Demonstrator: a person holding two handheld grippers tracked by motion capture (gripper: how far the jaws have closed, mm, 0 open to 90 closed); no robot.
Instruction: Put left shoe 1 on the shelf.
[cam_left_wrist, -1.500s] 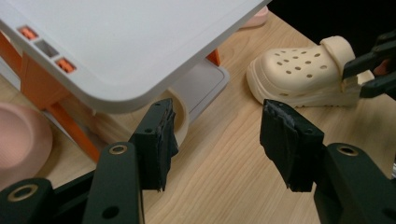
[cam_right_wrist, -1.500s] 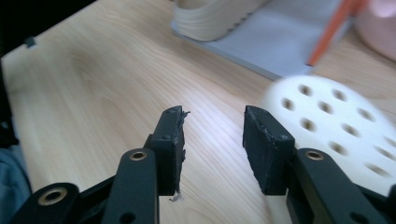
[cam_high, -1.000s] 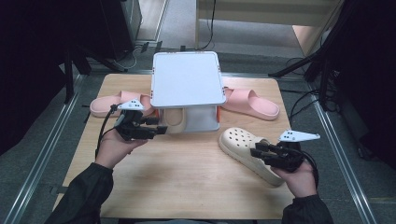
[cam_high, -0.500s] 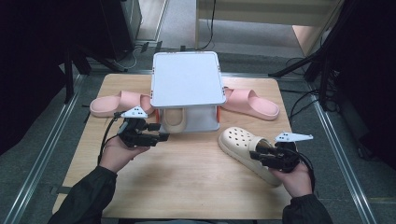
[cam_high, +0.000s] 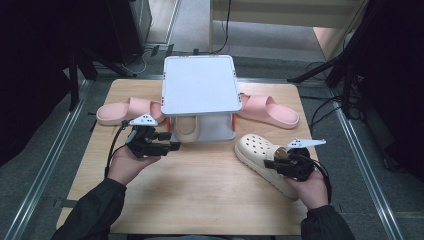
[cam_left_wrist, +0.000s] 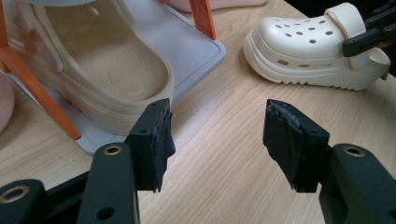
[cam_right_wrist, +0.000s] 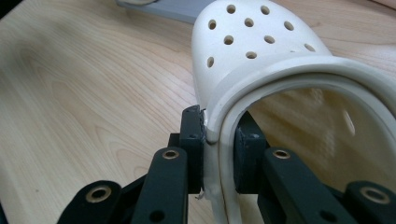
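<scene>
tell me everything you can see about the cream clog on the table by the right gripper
The cream clog looks like moulded foam, with round holes over the toe, a thick ridged sole and a heel strap. It sits upright on the wooden table, in front of the grey rack and to its right, apart from it. The right gripper has just closed its jaws on the side rim of the opening.

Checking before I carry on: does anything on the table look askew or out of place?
Nothing damaged or spilled. One cream perforated foam clog lies askew on the wooden table, off the grey two-tier shoe rack holding its mate; the right gripper clamps its rim.
</scene>
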